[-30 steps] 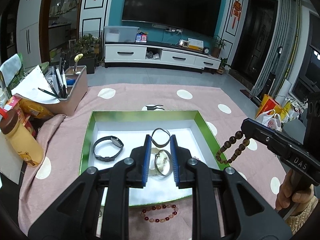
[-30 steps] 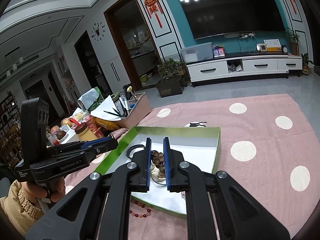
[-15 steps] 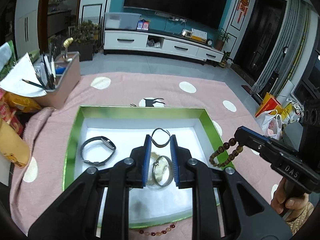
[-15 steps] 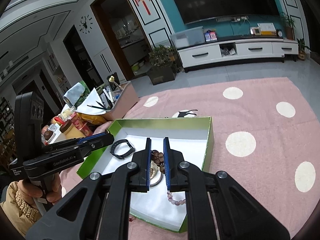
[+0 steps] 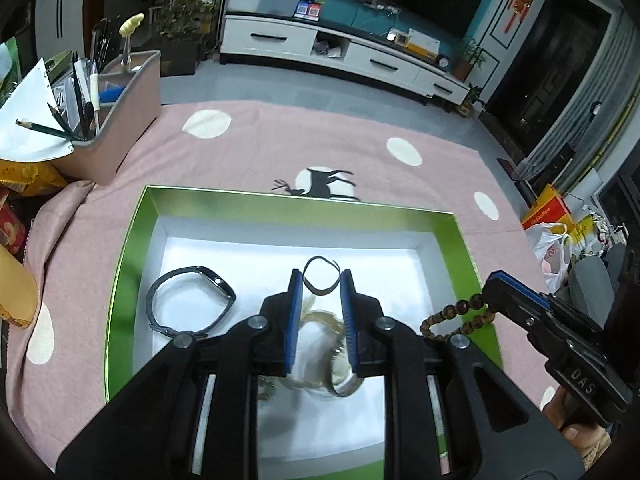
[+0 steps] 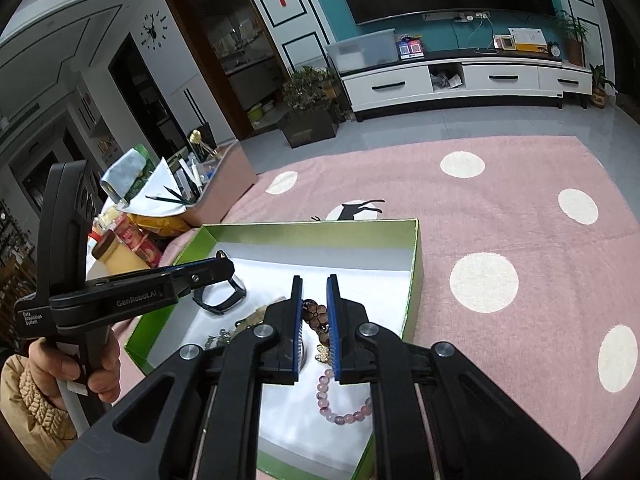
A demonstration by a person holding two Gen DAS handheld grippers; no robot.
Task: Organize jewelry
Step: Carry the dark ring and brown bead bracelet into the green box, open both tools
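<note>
You've got the pink spotted cloth [image 6: 520, 208] spread over the surface, and sitting on it is the green box [image 5: 124, 264] with its white floor, where the jewelry is being gathered. Your right gripper [image 6: 314, 320] hangs over the box's near right part, jaws closed on the brown bead bracelet [image 5: 452, 314]; from the left wrist view the strand droops in a loop below the tips, just above the box's right wall. It looks light and completely limp, so I'd expect it to swing and pool wherever it lands; the beads are hard and round and could roll in the pads, so your hold across a couple of beads seems the sensible one. Your left gripper [image 5: 320, 316] hovers low over the middle of the box, jaws parted with nothing between them. Beneath it lies a pale bangle [image 5: 340, 376] with some gold pieces I can't make out. To the left rests the black band watch [image 5: 188, 304], stiff enough to take by the strap. Beyond the tips is a thin dark ring band [image 5: 320, 278]. Nearest you, the pink bead bracelet [image 6: 340, 408] lies flat on the box floor.
</note>
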